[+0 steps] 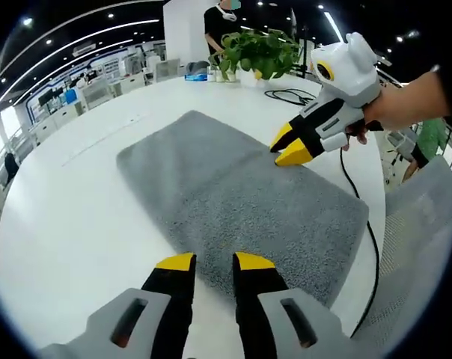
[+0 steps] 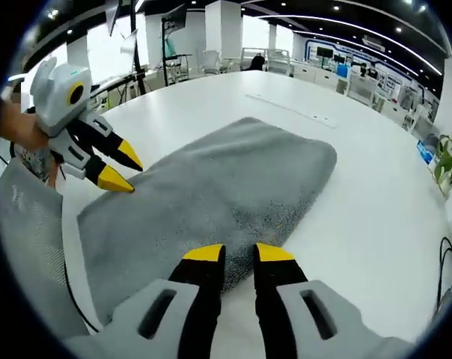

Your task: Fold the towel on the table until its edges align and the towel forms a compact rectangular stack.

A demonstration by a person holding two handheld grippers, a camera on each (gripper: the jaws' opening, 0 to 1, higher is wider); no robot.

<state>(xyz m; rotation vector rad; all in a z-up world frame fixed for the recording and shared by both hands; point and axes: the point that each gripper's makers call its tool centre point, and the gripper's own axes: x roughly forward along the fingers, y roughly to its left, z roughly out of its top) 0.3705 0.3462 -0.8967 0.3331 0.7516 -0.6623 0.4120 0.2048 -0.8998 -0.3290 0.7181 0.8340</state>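
Observation:
A grey towel (image 1: 241, 194) lies flat on the round white table (image 1: 76, 209), folded into a long rectangle. At the bottom of the left gripper view, my left gripper (image 1: 215, 262) stands open at the towel's near long edge, nothing held between its yellow tips. My right gripper (image 1: 288, 146) comes in from the right, open, with its tips at the opposite long edge. In the right gripper view the towel (image 2: 218, 187) stretches away from my right gripper (image 2: 239, 254). The left gripper (image 2: 119, 169) hovers open at the towel's left edge.
A potted plant (image 1: 260, 48) and a coiled black cable (image 1: 289, 95) sit at the table's far side, with a person (image 1: 222, 15) standing behind. Another cable (image 1: 364, 202) runs along the table edge by a grey mesh chair (image 1: 420, 224). Bare table (image 2: 376, 194) lies around the towel.

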